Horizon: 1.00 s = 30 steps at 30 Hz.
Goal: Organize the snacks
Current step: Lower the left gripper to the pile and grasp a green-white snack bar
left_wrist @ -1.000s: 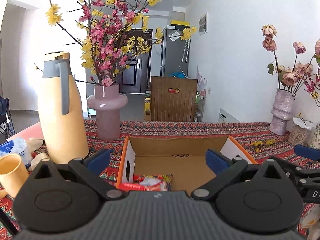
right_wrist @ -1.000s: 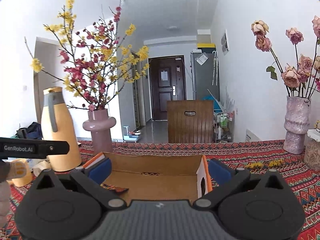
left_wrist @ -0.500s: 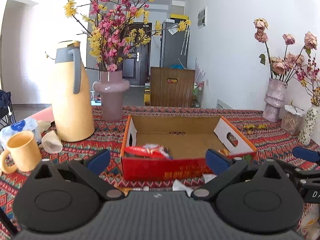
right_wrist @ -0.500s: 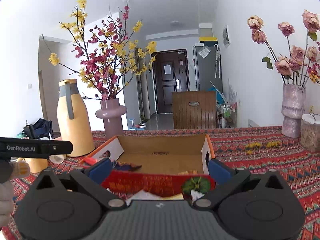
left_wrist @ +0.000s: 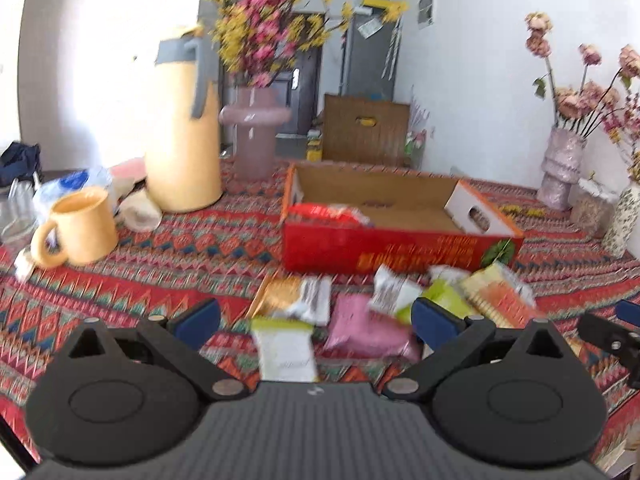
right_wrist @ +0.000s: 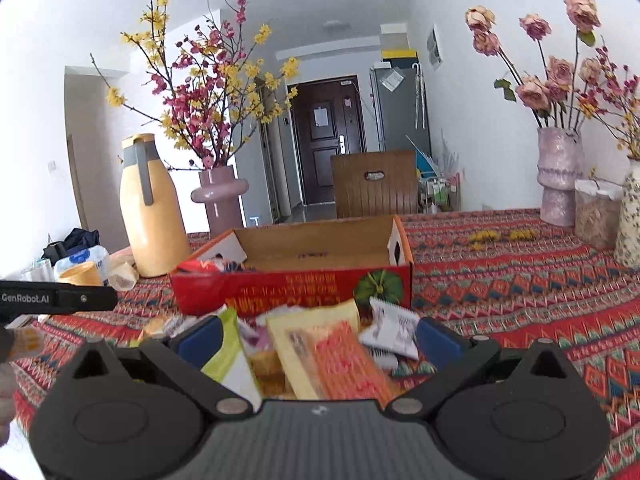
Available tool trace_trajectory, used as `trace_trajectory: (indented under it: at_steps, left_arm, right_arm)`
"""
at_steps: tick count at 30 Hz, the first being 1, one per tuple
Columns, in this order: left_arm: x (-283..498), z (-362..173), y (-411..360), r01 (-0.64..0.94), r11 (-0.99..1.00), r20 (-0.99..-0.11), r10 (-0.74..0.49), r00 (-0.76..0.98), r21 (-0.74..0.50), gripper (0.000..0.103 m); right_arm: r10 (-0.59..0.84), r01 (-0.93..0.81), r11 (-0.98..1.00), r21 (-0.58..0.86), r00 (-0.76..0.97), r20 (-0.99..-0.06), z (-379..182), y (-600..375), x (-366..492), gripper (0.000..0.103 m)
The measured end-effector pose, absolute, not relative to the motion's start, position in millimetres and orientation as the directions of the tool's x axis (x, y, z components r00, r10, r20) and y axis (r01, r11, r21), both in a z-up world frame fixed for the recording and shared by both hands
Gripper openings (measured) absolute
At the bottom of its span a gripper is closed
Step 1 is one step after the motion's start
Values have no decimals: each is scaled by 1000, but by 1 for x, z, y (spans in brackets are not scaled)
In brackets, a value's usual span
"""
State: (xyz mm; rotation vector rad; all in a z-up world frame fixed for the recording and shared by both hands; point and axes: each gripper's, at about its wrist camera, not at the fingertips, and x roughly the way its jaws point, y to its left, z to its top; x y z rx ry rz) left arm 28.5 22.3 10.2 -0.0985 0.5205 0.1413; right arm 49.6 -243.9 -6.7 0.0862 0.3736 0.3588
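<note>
Snacks (right_wrist: 332, 356) lie loose on the table (right_wrist: 520, 280), near side of the red box (right_wrist: 304, 284); right gripper (right_wrist: 318, 340), fingers apart and empty, hangs directly over them; left gripper (left_wrist: 316, 320) likewise open, slightly farther left.

- Left wrist view: low over the tablecloth (left_wrist: 180, 264), facing 12 o'clock toward the red box (left_wrist: 400, 246), close behind the scattered packets (left_wrist: 360, 316).
- Right wrist view: same heading, box (right_wrist: 296, 284) nearer, sitting rightward of the other.
- Shared: box, packets (right_wrist: 320, 352), yellow jug (left_wrist: 184, 136) (right_wrist: 150, 208).
</note>
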Motion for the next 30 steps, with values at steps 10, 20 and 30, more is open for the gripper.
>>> trace_trajectory:
  at_steps: [10, 20, 30]
  left_arm:
    - [43, -27, 38, -233, 972, -624, 170, 763, -20, 103]
    - [61, -56, 43, -272, 962, -696, 199, 690, 5, 103]
    - [62, -62, 44, -272, 962, -711, 202, 673, 15, 103]
  right_arm:
    - [348, -299, 937, 179, 848, -399, -28, -251, 45, 103]
    - [345, -288, 938, 194, 837, -426, -38, -255, 49, 103]
    - [337, -270, 940, 210, 832, -441, -43, -257, 52, 103]
